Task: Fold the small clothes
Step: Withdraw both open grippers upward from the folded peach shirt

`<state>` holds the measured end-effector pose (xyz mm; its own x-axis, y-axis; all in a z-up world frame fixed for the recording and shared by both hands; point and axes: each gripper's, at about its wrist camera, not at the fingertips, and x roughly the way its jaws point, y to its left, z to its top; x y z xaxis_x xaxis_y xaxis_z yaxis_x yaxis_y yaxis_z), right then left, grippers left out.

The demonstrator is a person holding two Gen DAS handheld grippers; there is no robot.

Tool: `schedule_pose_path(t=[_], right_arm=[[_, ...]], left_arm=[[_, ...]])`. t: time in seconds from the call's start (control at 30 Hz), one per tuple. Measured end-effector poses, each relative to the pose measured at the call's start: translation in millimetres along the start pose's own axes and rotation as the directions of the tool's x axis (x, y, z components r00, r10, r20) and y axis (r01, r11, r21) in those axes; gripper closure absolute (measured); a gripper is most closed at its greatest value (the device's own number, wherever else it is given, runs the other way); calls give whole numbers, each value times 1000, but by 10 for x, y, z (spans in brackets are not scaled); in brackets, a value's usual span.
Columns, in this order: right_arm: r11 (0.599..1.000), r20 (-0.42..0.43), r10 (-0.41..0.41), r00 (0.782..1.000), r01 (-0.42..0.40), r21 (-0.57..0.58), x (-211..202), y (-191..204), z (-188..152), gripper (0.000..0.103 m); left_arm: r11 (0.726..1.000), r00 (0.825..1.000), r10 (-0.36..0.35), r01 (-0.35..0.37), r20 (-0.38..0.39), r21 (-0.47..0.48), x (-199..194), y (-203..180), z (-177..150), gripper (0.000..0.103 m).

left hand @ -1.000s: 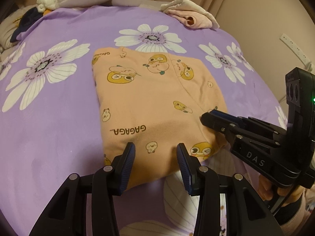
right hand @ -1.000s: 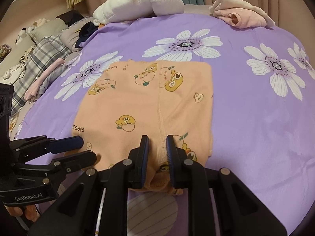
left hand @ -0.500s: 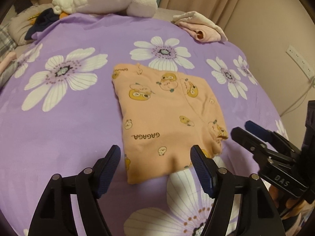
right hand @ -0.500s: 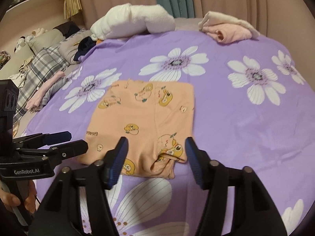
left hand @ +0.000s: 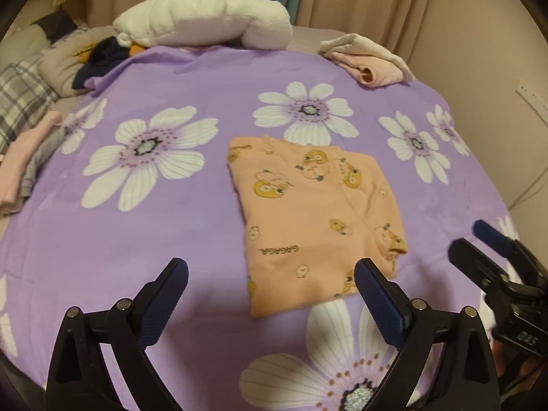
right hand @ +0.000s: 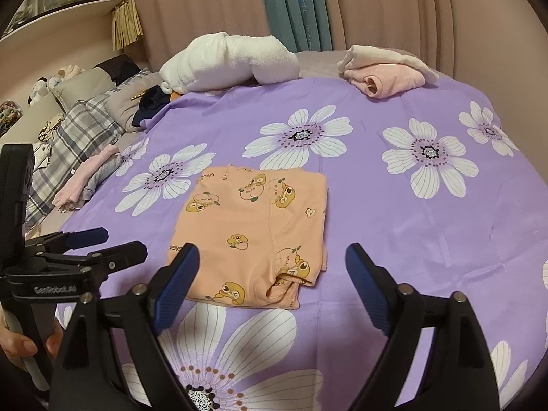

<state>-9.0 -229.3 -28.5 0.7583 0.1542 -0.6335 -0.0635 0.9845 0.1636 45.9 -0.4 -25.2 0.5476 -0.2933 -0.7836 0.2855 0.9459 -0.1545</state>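
A: How is the garment looking?

B: The peach garment [left hand: 318, 219] [right hand: 255, 226] is lying folded into a rough rectangle on the purple bedspread [left hand: 171, 212] [right hand: 394, 226], which is printed with big white daisies. Cartoon duck figures are showing across the peach cloth, and the word "GAGAGA" is sitting near its left edge. A seam is running down the middle, and one near corner is bunching up a little, showing a hem opening.

A: And the tools?

B: The left tool [left hand: 272, 294] is hovering above the near edge of the garment with its blue-padded fingers spread wide, touching nothing. The right tool [right hand: 272, 274] is doing the same from its side, fingers splayed apart and gripping no cloth.

A: What else is lying on the bed?

B: A white rolled blanket [left hand: 205, 22] [right hand: 229, 61] is resting at the far end, a pink folded garment [left hand: 370, 65] [right hand: 387, 75] is sitting to its right, and a plaid cloth [right hand: 78, 126] is lying off the left side.
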Motion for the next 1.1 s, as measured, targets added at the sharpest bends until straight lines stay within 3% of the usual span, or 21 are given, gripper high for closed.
schedule_pose_path(t=[0.13,0.5,1.1], right_arm=[[1000,10,6,1000,-6,3,-56,13,15,0],[999,-67,-40,997,40,1,98,40,-38,0],[999,-76,-38,996,38,10,97,37,-49,0]], left_arm=[[1000,1000,24,-24,-10,7,-15,-9,0,3],[999,997,35,-35,-69,11,85,-16,-60,2],[999,996,41,-40,-77,18,53,-11,-81,2]])
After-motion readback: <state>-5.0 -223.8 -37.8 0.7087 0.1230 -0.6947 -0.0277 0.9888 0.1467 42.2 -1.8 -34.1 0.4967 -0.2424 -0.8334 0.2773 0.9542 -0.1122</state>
